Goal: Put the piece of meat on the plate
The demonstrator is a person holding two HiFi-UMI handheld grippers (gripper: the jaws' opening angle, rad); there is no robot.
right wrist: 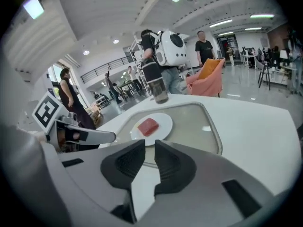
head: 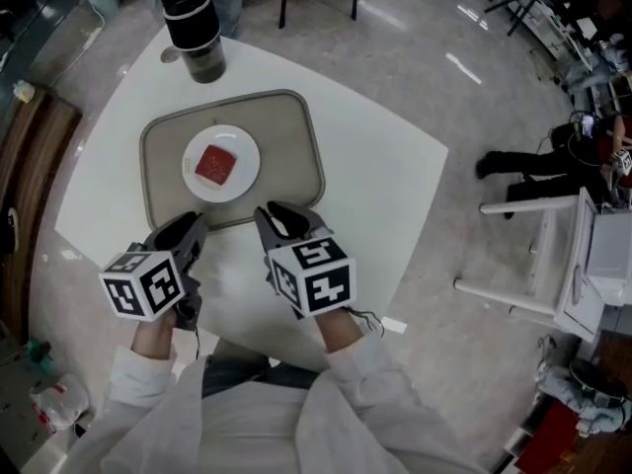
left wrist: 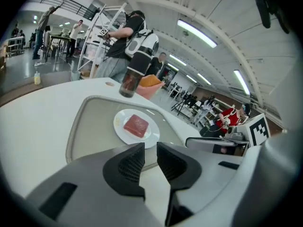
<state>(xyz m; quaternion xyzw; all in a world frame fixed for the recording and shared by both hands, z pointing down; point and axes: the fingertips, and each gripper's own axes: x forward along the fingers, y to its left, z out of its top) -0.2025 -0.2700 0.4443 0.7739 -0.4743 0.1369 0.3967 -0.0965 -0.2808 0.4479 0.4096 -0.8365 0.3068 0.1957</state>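
A red piece of meat (head: 215,165) lies on a round white plate (head: 244,179), which sits in a beige tray (head: 286,136) on the white table (head: 385,166). My left gripper (head: 193,227) and right gripper (head: 281,215) hover side by side just short of the tray's near edge, pointing at it. Both are apart from the plate. In the left gripper view the jaws (left wrist: 150,150) stand a narrow gap apart with nothing between them, the meat (left wrist: 136,126) ahead. The right gripper (right wrist: 149,148) looks the same, with the meat (right wrist: 148,126) on the plate (right wrist: 164,123) beyond.
A dark tumbler with a black lid (head: 195,30) stands on the table behind the tray's far edge. A white frame cart (head: 553,265) stands on the floor to the right. People move about beyond the table (left wrist: 128,37).
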